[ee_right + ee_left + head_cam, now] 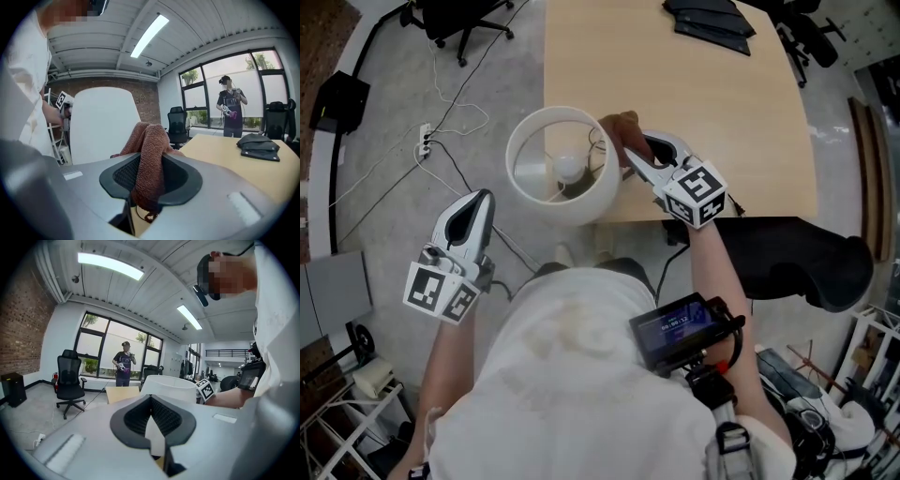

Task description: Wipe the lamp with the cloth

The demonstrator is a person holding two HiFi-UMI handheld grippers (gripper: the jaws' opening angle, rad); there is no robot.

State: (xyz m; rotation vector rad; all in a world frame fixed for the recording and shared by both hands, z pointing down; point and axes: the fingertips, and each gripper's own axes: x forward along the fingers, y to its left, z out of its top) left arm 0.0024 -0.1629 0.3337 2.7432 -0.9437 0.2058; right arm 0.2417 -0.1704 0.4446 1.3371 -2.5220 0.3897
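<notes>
Right gripper [636, 150] is up at the lamp [586, 204], its fingers pinching the brown cloth [623, 126]. The right gripper view makes it plain: the cloth [147, 157] is bunched between the two dark pads and spills over the top of them, with the white shade [101, 124] just behind it to the left.

From the head view, the cloth sits at the shade's rim on its far right side — touching it, by the look of things. The lamp stands at the near left corner of the tabletop [722, 103], shade open upward, bulb showing inside.

The left gripper [478, 199] hangs off the tabletop's edge, over the floor, left of the lamp and apart from it. Its fingers are pressed together at the tips with nothing between them; its own view looks across at the shade [168, 383].

Far end of the tabletop — a dark folded pile [712, 21], well apart from the action.
</notes>
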